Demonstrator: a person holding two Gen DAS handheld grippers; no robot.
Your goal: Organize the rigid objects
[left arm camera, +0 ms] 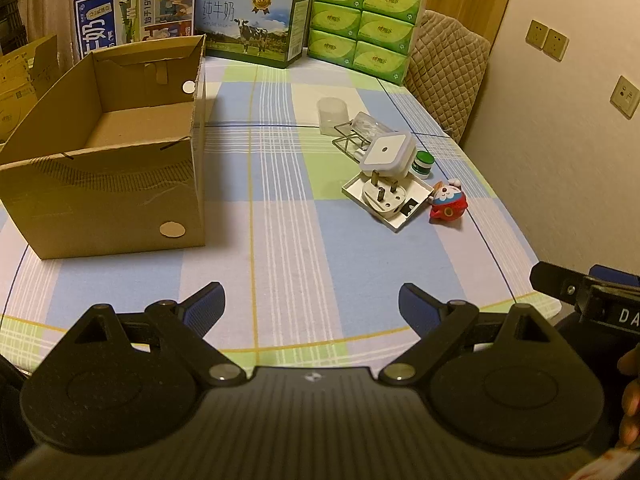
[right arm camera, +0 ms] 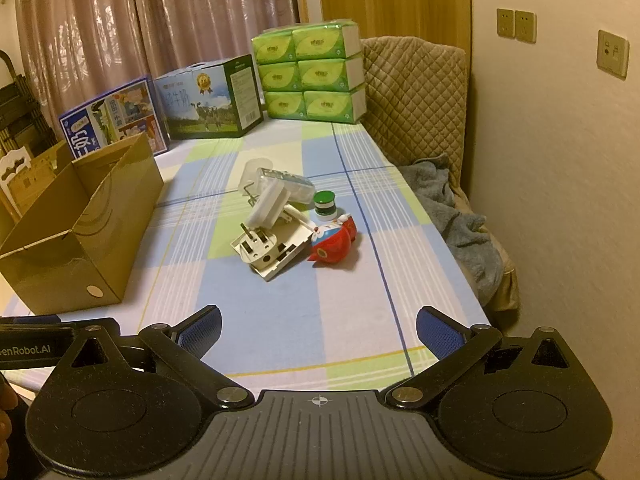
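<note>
An open cardboard box (left arm camera: 120,168) stands on the left of the checked table; it also shows in the right wrist view (right arm camera: 80,236). A pile of small objects lies mid-right: a white plug (left arm camera: 382,196) on a white tray (left arm camera: 416,194), a square white adapter (left arm camera: 386,150), a green-capped jar (left arm camera: 423,162), a red toy figure (left arm camera: 448,202), a clear cup (left arm camera: 332,114) and a wire rack (left arm camera: 352,140). The right wrist view shows the plug (right arm camera: 260,250), toy (right arm camera: 334,244) and jar (right arm camera: 325,204). My left gripper (left arm camera: 312,308) and right gripper (right arm camera: 318,330) are open, empty, near the table's front edge.
Two milk cartons (left arm camera: 248,24) and a stack of green tissue packs (left arm camera: 362,20) line the table's back edge. A quilted chair (right arm camera: 416,96) with a grey cloth (right arm camera: 460,216) stands to the right by the wall. Curtains hang behind.
</note>
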